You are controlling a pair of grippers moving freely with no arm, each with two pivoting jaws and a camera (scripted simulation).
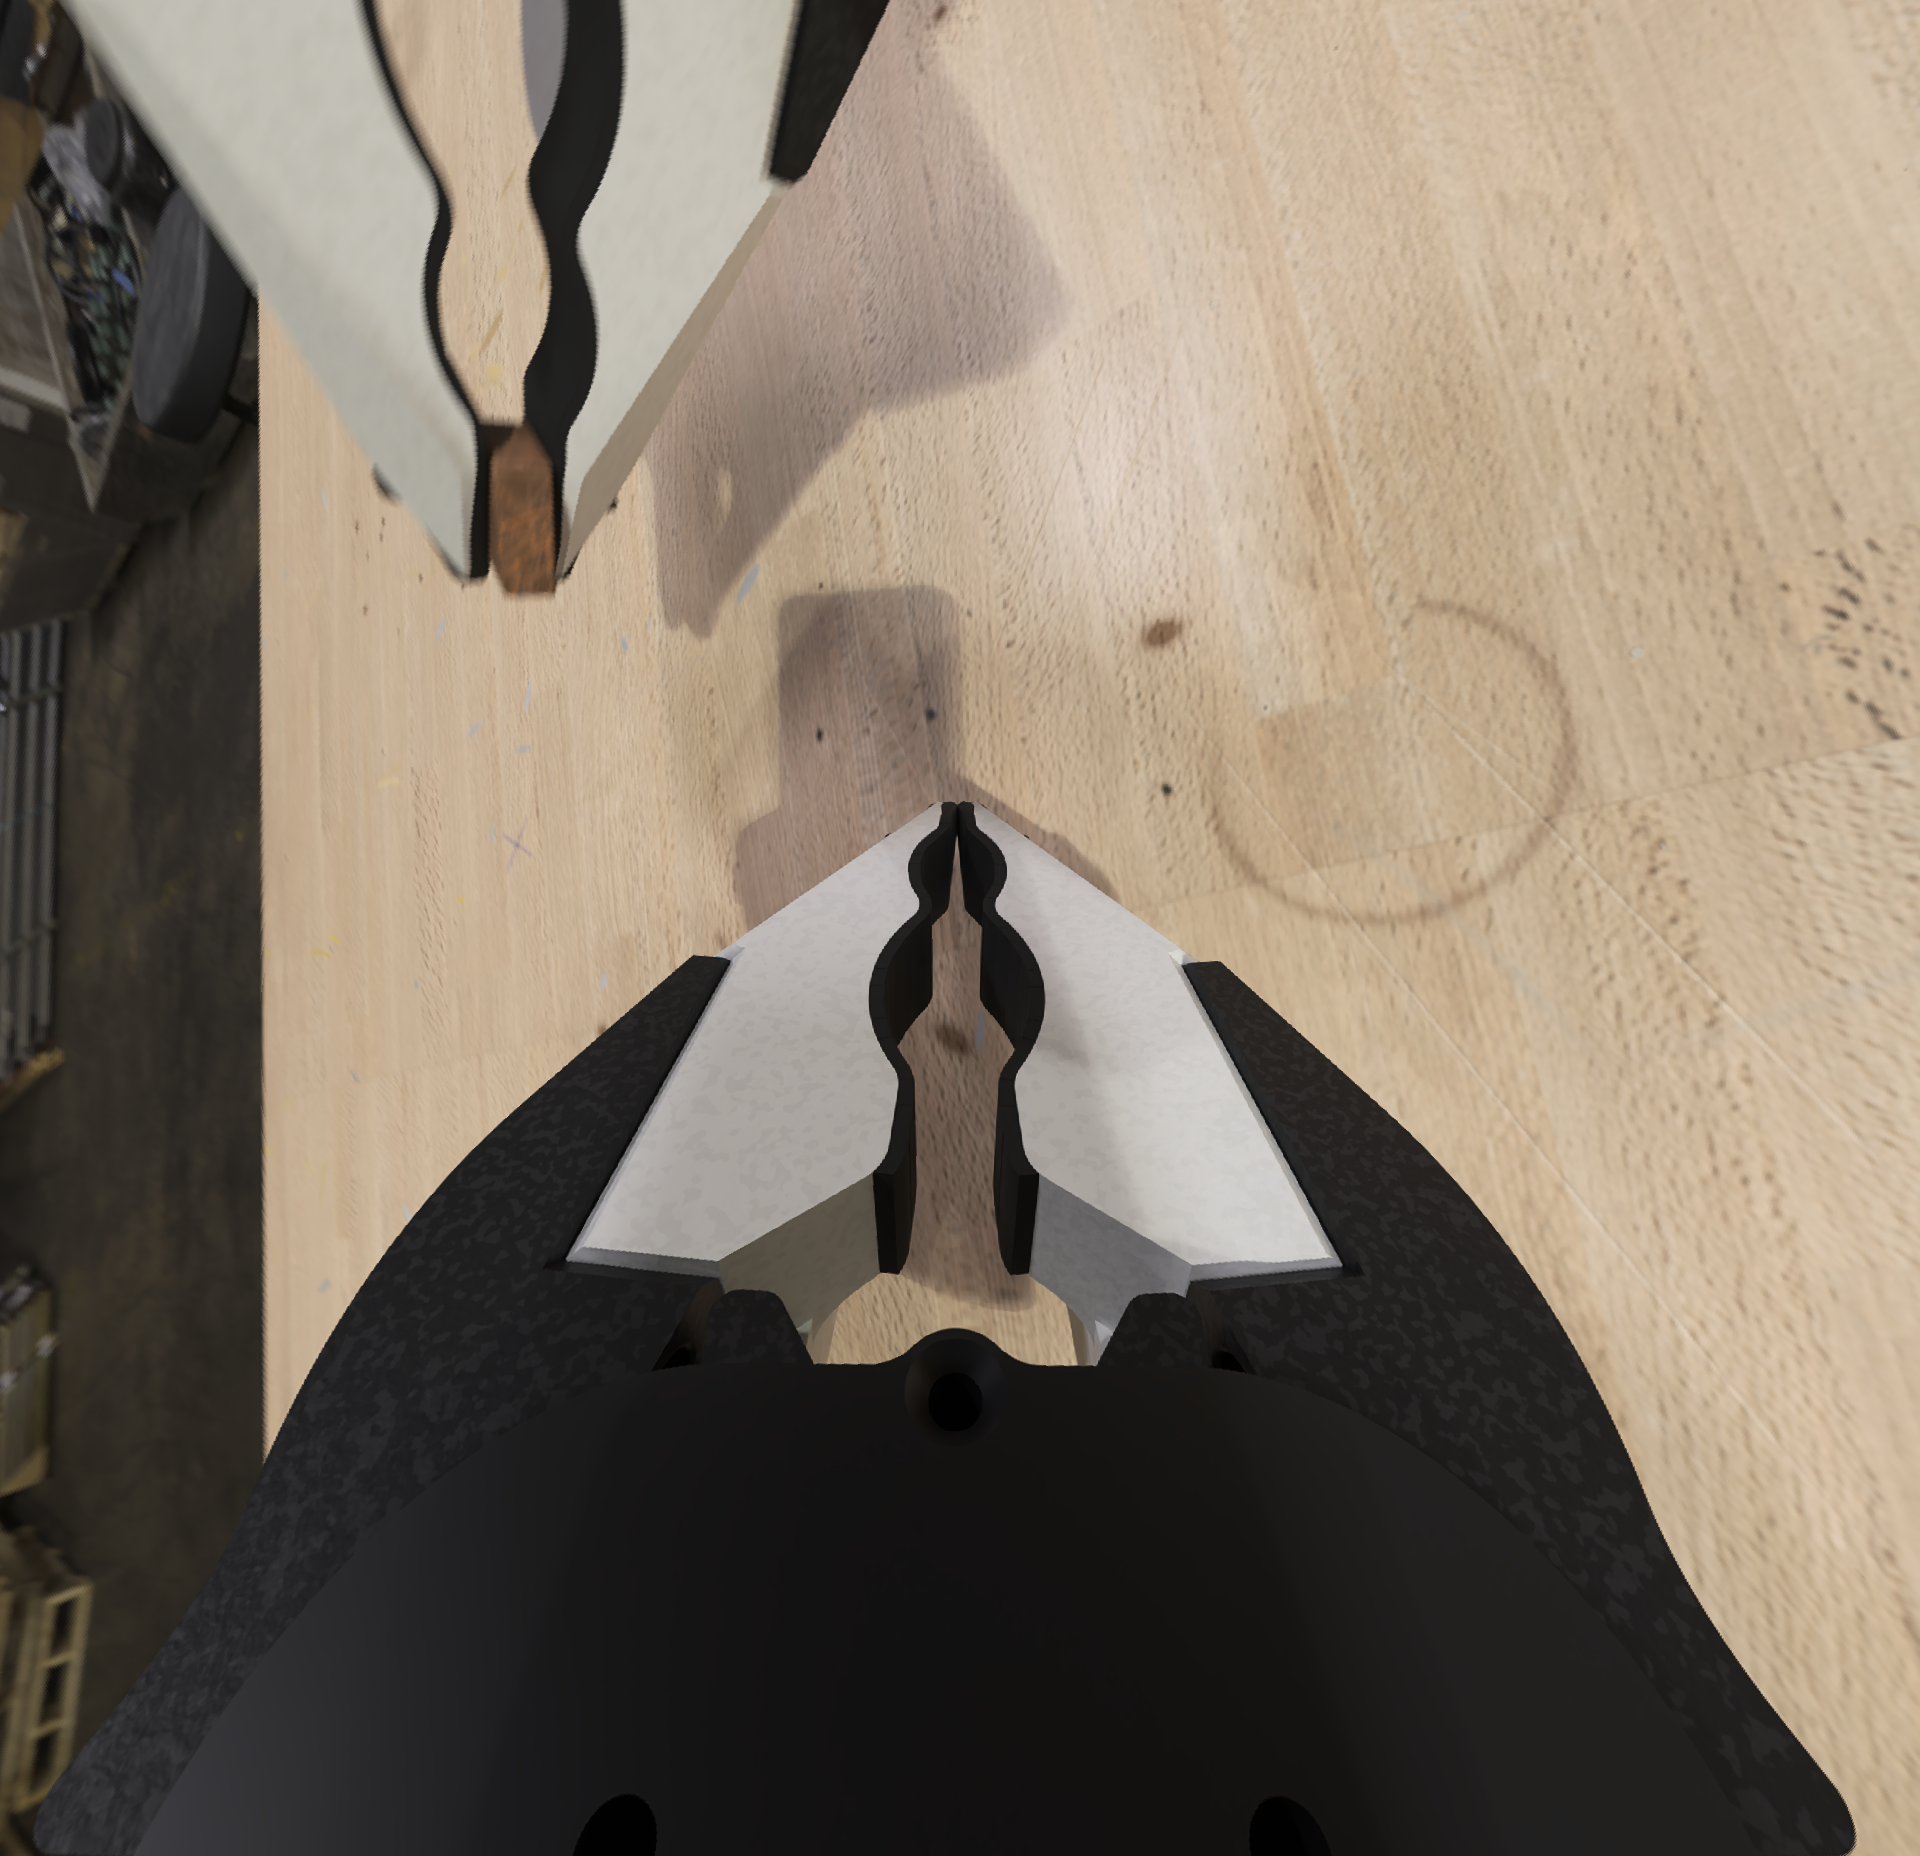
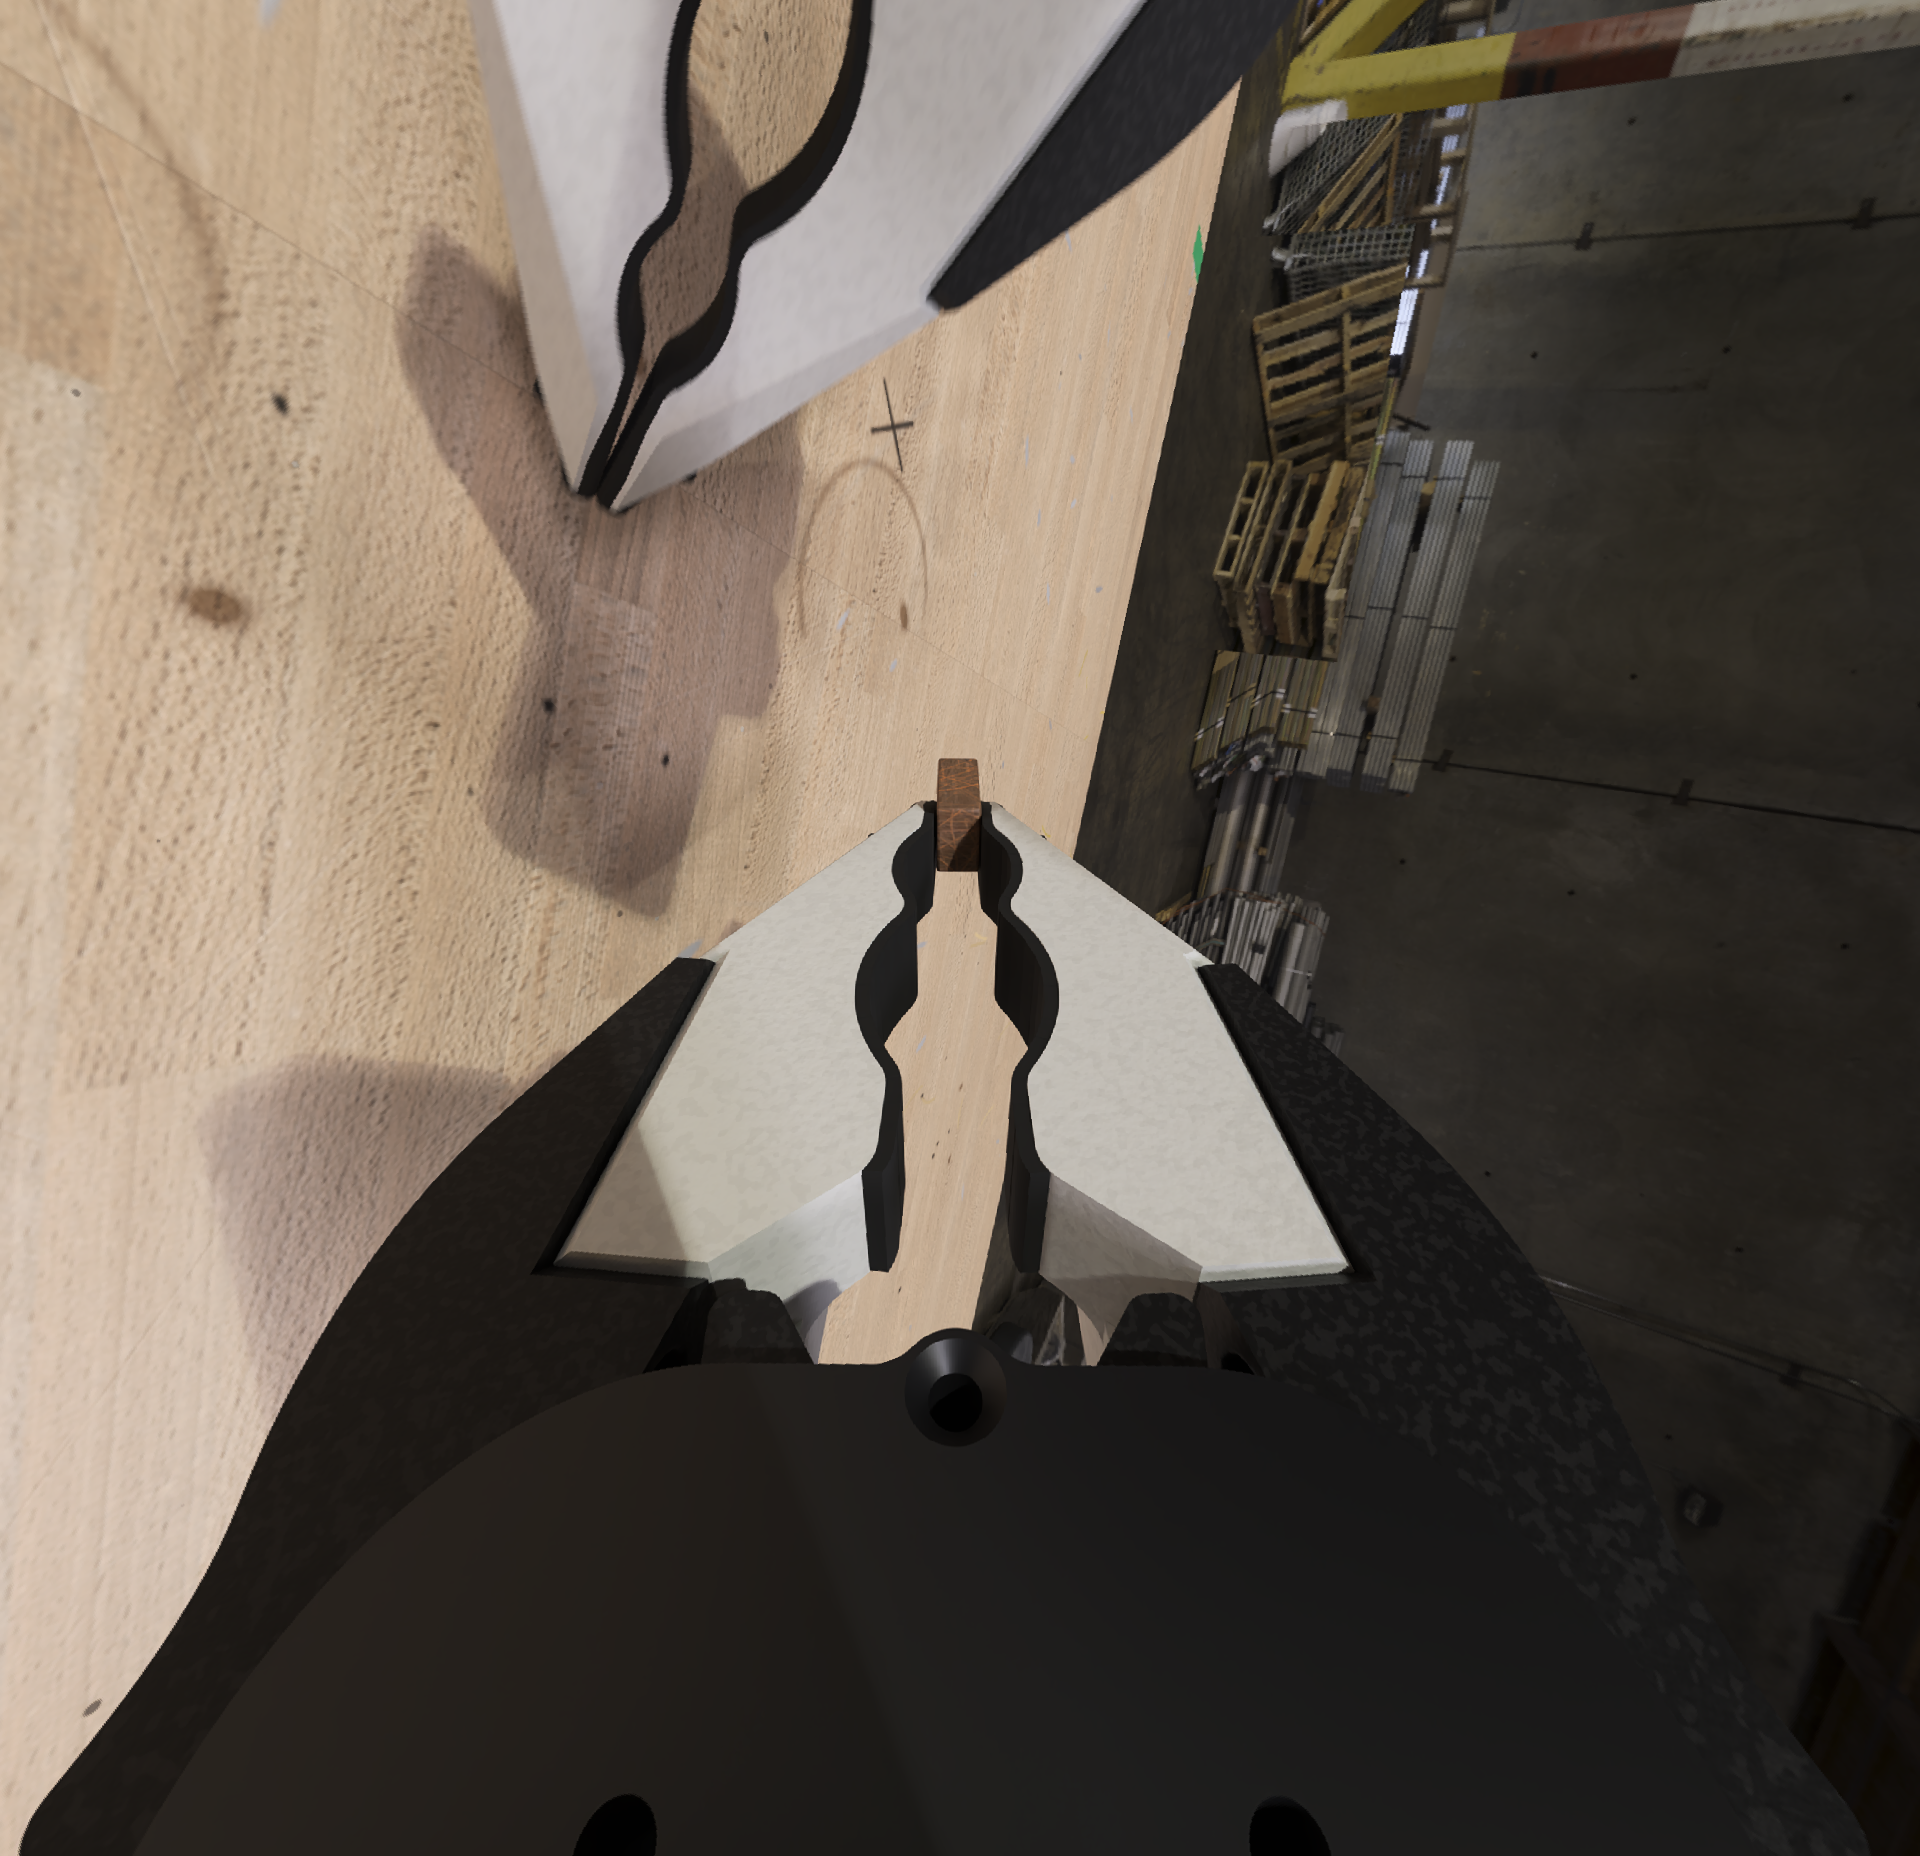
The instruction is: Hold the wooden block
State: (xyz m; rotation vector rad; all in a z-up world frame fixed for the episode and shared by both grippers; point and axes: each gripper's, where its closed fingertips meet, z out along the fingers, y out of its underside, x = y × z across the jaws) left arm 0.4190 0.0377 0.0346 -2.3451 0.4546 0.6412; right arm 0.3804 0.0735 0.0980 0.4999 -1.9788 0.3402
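Block pinched at our right fingertips, left gripper empty.

In the left wrist view, upper left of the frame, we see the wooden block [image 1: 523, 518] clamped by the right gripper [image 1: 516, 549] above the table [image 1: 1351, 352]; at centre our left gripper [image 1: 956, 814] has its tips together on nothing. In the right wrist view the block sits at frame centre — gripped only at the very tips, partly sticking out beyond them. With so shallow a hold, we judge it could slip or twist out.
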